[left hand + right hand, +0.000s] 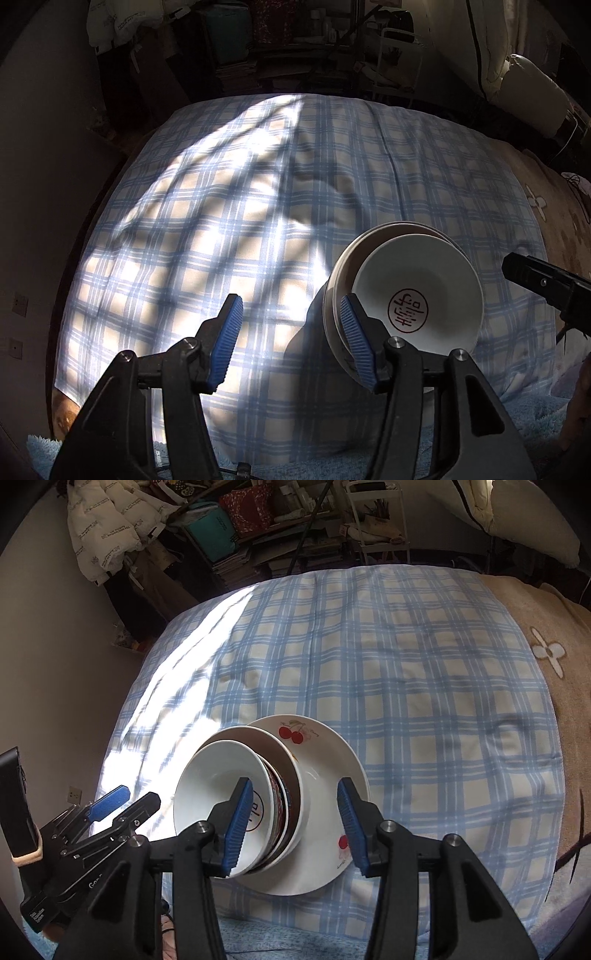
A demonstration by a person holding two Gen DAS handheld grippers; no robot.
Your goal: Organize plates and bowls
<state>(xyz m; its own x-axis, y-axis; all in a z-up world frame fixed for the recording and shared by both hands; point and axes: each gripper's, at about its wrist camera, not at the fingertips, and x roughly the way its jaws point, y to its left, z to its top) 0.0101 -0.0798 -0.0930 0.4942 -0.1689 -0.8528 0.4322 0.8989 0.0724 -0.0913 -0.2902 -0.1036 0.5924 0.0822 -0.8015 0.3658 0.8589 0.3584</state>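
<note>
Blue ribbed pads frame both views, jaws parted and gripping nothing. From the left wrist, the left gripper (291, 343) hangs over the checked cloth (221, 206), its right-hand pad crossing the rim of the white bowl (417, 288) with the red seal mark, though whether it touches is hard to tell. From the right wrist, the right gripper (295, 827) straddles the stack: that bowl nested in others on the cherry plate (325, 849), which lies flat on the cloth, near its front edge.
</note>
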